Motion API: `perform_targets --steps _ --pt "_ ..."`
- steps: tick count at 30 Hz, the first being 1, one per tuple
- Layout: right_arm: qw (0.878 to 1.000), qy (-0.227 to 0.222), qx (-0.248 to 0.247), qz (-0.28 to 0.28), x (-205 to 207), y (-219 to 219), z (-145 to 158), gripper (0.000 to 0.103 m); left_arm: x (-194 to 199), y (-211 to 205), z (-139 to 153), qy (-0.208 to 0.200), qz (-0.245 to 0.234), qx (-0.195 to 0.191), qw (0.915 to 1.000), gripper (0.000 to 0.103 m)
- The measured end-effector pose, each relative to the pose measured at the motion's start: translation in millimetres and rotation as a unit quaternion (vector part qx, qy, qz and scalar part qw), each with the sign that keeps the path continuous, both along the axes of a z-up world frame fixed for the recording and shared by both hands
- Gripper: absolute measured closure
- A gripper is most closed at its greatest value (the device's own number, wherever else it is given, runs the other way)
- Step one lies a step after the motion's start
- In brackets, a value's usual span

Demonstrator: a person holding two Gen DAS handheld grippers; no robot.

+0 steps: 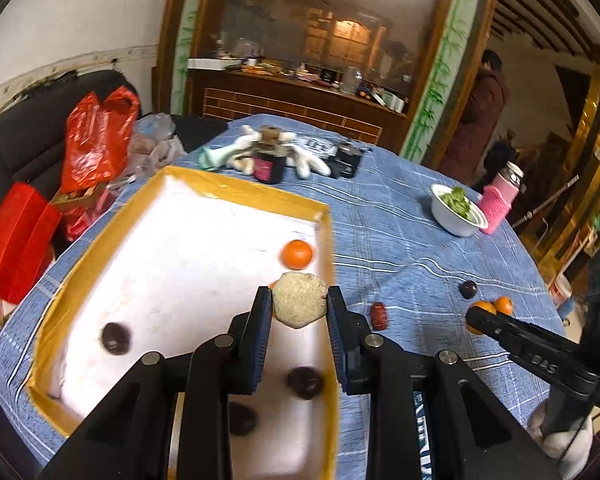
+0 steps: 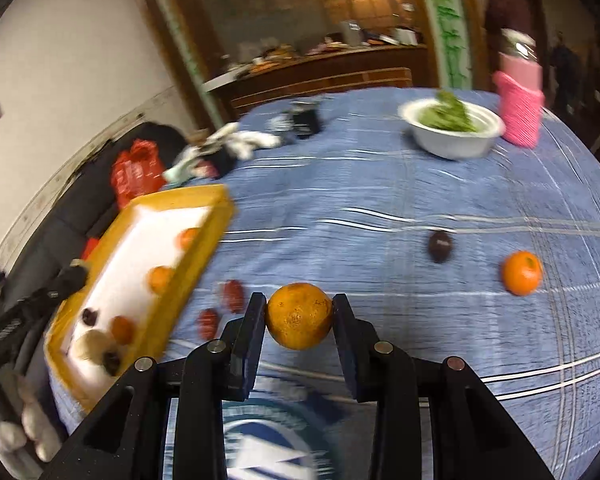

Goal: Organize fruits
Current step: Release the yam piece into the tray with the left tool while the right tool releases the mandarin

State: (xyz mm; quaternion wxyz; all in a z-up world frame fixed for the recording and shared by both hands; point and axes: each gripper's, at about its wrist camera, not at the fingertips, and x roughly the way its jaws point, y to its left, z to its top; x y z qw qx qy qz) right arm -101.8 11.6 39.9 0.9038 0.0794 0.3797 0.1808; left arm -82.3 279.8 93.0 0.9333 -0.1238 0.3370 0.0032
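My left gripper [image 1: 299,306] is shut on a pale, rough round fruit [image 1: 299,305] and holds it over the near right part of a white tray with a yellow rim [image 1: 236,192]. In the tray lie an orange [image 1: 296,254] and three dark plums [image 1: 116,338]. My right gripper [image 2: 299,316] is shut on an orange [image 2: 299,316] just above the blue tablecloth, right of the tray [image 2: 216,200]. On the cloth lie another orange [image 2: 522,273], a dark plum [image 2: 440,246] and two red dates [image 2: 233,295].
A white bowl of greens [image 2: 452,136] and a pink-sleeved bottle [image 2: 520,108] stand at the far right. White gloves and dark jars [image 1: 268,164] sit at the table's far edge. Red bags [image 1: 96,140] lie on a sofa left of the table. A person [image 1: 484,112] stands behind.
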Motion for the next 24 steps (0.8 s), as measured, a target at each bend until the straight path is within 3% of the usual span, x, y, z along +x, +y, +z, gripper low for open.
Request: perform_targets --steps 8,20,24 --pt "0.995 0.017 0.029 0.092 -1 84 28 0.064 -15 76 -17 0.01 0.079 -0.048 0.9956 0.077" --pt "0.985 0.079 -0.017 0.15 30 190 -15 0.064 -11 127 -44 0.032 0.115 -0.086 0.9891 0.076" --pt "0.983 0.081 -0.035 0.16 38 208 -26 0.064 -17 135 -43 0.027 0.124 -0.103 0.9865 0.054"
